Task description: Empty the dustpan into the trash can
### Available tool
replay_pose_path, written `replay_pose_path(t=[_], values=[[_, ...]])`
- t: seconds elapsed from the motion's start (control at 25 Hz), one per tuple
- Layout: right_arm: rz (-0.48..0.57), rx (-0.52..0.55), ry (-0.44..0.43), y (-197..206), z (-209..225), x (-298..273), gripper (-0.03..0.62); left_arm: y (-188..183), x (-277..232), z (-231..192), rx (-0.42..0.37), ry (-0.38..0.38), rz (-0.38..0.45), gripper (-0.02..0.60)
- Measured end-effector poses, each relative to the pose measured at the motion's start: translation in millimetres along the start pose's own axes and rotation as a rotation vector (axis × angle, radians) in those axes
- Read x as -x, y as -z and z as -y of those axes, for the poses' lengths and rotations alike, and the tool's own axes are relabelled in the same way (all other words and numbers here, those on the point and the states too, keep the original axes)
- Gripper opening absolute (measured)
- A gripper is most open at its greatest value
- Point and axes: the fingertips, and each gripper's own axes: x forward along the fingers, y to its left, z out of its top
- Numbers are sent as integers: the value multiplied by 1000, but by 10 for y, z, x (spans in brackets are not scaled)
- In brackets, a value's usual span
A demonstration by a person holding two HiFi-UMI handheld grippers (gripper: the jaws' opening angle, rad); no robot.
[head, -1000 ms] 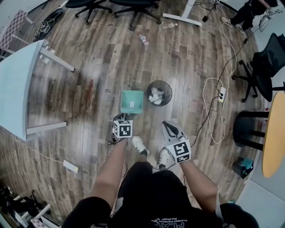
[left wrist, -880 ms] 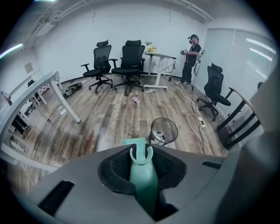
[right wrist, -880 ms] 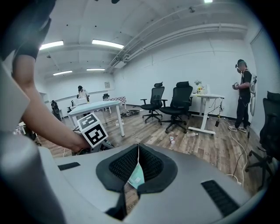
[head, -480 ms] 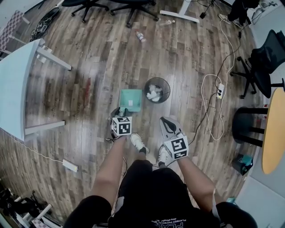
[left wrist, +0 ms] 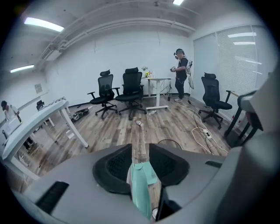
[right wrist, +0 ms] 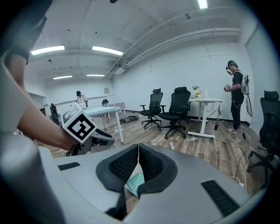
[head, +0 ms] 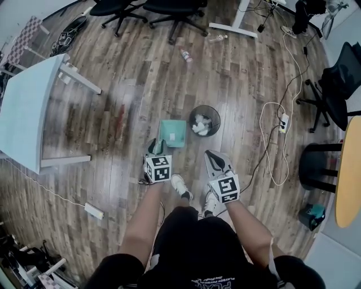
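Note:
The teal dustpan [head: 172, 133] lies flat on the wood floor, just left of the round black trash can [head: 204, 120], which holds crumpled white trash. My left gripper [head: 156, 148] hovers over the pan's near end. In the left gripper view its jaws [left wrist: 140, 151] are opening, and the teal handle [left wrist: 141, 192] runs between them without the pads pressing on it. The can's rim [left wrist: 170, 141] shows just beyond. My right gripper [head: 216, 158] hangs to the right, near the can, shut with nothing in it [right wrist: 138, 148]; part of the dustpan [right wrist: 134, 183] shows below its jaws.
The person's shoes [head: 179, 184] stand right behind the grippers. A white table [head: 28, 110] is at the left, office chairs [head: 169, 8] at the back, a bottle [head: 185, 55] on the floor. A white cable with a power strip [head: 284, 120] lies at the right.
My left gripper has lifted off the dustpan's handle and its jaws have widened. The dustpan stays on the floor beside the can. The right gripper has kept still.

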Motion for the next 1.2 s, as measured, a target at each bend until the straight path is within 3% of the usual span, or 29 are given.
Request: replay_pose_path(t=[0.16, 0.48, 0.76, 0.88, 1.0, 1.2], values=[[55, 3, -10, -188, -1, 145, 25, -241, 387, 112, 35, 18, 91, 132], [146, 18, -25, -446, 21, 577, 25, -549, 1154, 501, 38, 113, 245, 23], [226, 34, -24, -577, 85, 1126, 25, -615, 1786, 762, 77, 139, 327, 23], [270, 35, -25, -678, 113, 1341, 25, -718, 2090, 969, 84, 197, 419, 23], [302, 57, -18, -767, 114, 1542, 23, -789, 2335, 1202, 60, 235, 483, 23], [339, 76, -8, -808, 145, 1800, 23, -839, 2527, 1504, 23, 227, 520, 23]])
